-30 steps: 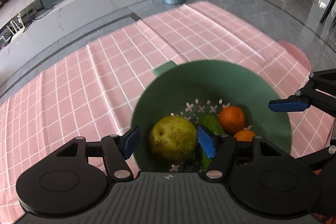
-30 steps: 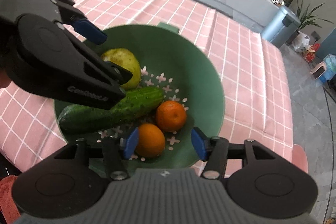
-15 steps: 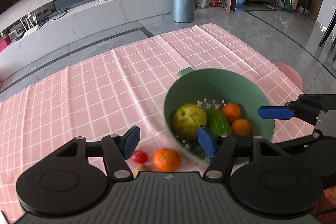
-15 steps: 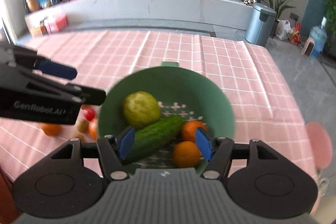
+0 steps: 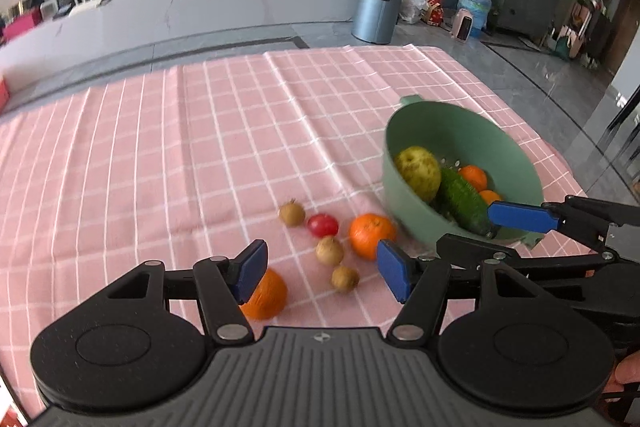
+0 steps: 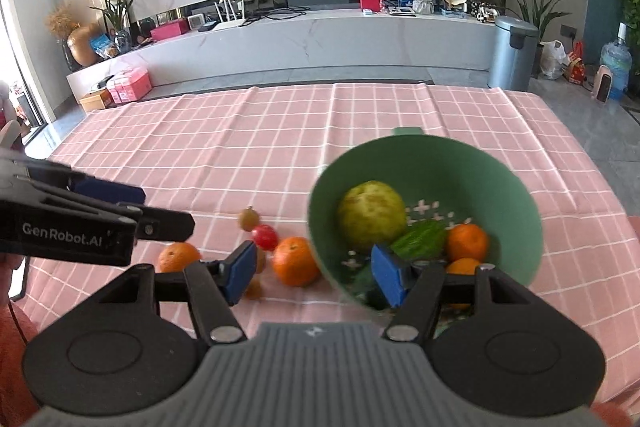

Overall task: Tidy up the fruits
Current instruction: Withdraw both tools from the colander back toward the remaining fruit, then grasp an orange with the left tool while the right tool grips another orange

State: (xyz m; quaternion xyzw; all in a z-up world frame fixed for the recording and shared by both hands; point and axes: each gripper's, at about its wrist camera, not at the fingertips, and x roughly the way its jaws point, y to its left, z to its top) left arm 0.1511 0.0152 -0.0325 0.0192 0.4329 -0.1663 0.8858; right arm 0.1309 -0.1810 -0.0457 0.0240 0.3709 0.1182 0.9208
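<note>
A green colander (image 5: 472, 131) (image 6: 500, 187) stands on the pink checked cloth and holds a yellow-green pear (image 6: 372, 215), a cucumber (image 5: 462, 203) and two oranges (image 6: 466, 241). Left of it, loose on the cloth, lie two oranges (image 5: 372, 235) (image 5: 266, 295), a red tomato (image 5: 323, 225) and three small brown fruits (image 5: 330, 250). My left gripper (image 5: 324, 269) hangs open above these loose fruits, touching none. My right gripper (image 6: 314, 271) is open over the colander's near left rim, gripping nothing. Each gripper shows in the other's view: right gripper (image 5: 466, 227), left gripper (image 6: 166, 209).
The cloth (image 5: 200, 147) spreads wide and bare to the left and far side. Its right edge drops off just past the colander. Beyond the table are a grey floor, a long white counter (image 6: 320, 35) and a metal bin (image 5: 378, 9).
Both grippers have drawn back and leftward from above the colander, and their views have rolled level. The loose fruits on the cloth have come into sight. The right jaws stand slightly wider.
</note>
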